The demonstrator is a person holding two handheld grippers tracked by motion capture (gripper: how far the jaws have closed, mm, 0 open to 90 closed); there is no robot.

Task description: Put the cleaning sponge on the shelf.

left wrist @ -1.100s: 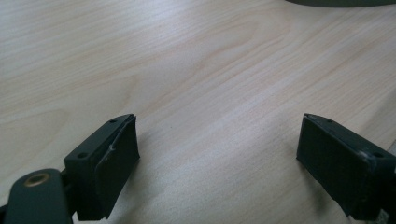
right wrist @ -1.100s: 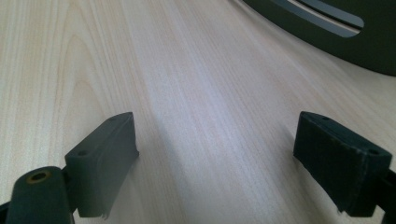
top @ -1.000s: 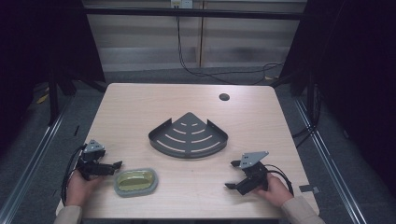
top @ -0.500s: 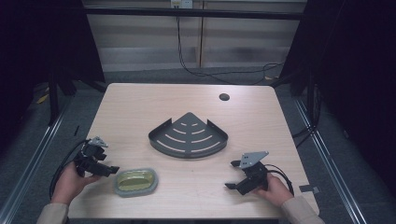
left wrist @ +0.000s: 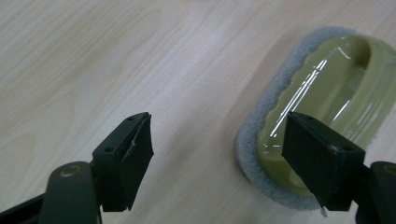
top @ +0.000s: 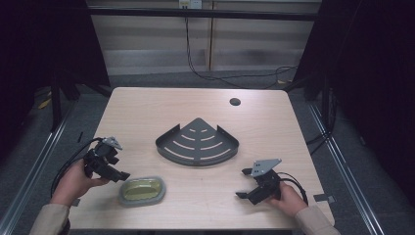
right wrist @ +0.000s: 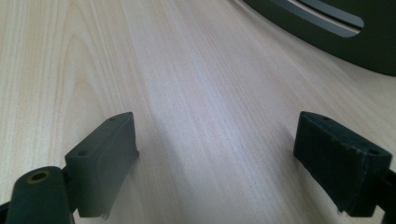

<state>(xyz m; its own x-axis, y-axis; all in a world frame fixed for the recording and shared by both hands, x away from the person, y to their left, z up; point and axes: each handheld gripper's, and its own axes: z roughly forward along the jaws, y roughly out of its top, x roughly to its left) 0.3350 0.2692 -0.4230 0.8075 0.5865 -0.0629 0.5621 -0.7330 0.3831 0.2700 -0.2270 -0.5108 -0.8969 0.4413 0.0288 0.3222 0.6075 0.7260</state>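
Observation:
An oval olive-green scrubber on a grey pad (top: 142, 190) lies near the table's front left. A dark grey corner shelf with curved slots (top: 198, 143) sits mid-table. My left gripper (top: 121, 175) hangs above the table just left of the scrubber, tilted down toward it. Its jaws have just been closing slightly and stand open with nothing held. In the left gripper view, the gripper (left wrist: 219, 158) frames bare wood, with the scrubber (left wrist: 336, 93) behind its right jaw. My right gripper (top: 241, 183) rests open at the front right. In the right gripper view, the gripper (right wrist: 215, 149) faces the shelf's edge (right wrist: 355, 37).
A round dark hole (top: 235, 102) marks the light wooden table (top: 147, 112) near its far edge. A strip of grey tape (top: 323, 198) sits at the right edge. Cables trail over the floor behind, and metal rails run along both sides.
My left gripper has risen off the table beside the scrubber and tipped its jaws downward. The right gripper, scrubber and shelf have not moved.

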